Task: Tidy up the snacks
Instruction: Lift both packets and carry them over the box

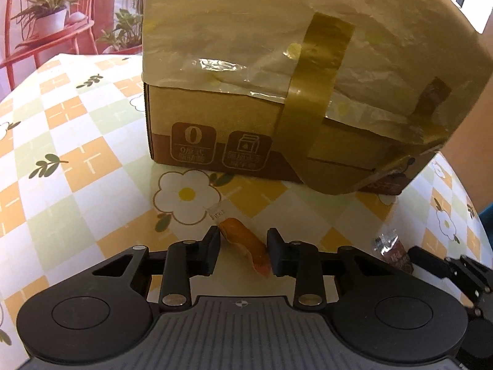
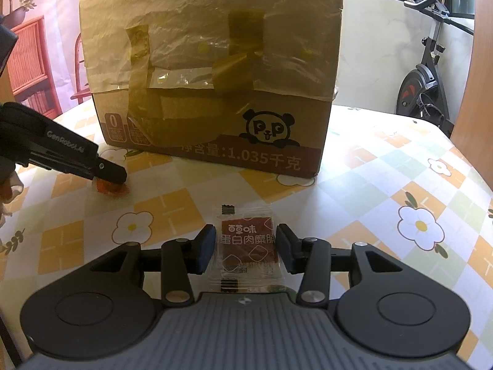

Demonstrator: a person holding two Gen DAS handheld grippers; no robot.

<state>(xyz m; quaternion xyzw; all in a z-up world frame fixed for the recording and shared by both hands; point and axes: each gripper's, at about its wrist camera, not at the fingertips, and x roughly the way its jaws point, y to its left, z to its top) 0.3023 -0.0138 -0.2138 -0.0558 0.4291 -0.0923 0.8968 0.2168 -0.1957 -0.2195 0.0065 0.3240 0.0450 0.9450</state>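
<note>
An orange snack in a clear wrapper (image 1: 243,240) lies on the tablecloth between the fingers of my left gripper (image 1: 243,246); the jaws are open around it, close to its sides. It also shows in the right wrist view (image 2: 109,187) under the left gripper (image 2: 114,174). A brown square snack packet (image 2: 248,243) lies flat between the fingers of my open right gripper (image 2: 246,245). It shows too in the left wrist view (image 1: 393,252) beside the right gripper's finger (image 1: 431,262). A taped cardboard box (image 1: 277,92) (image 2: 215,77) stands just behind both snacks.
The table has a checked flower-print cloth (image 1: 77,160) (image 2: 400,185). A red plant stand with potted plants (image 1: 49,21) is beyond the table on the left. An exercise bike (image 2: 428,71) stands beyond the table on the right.
</note>
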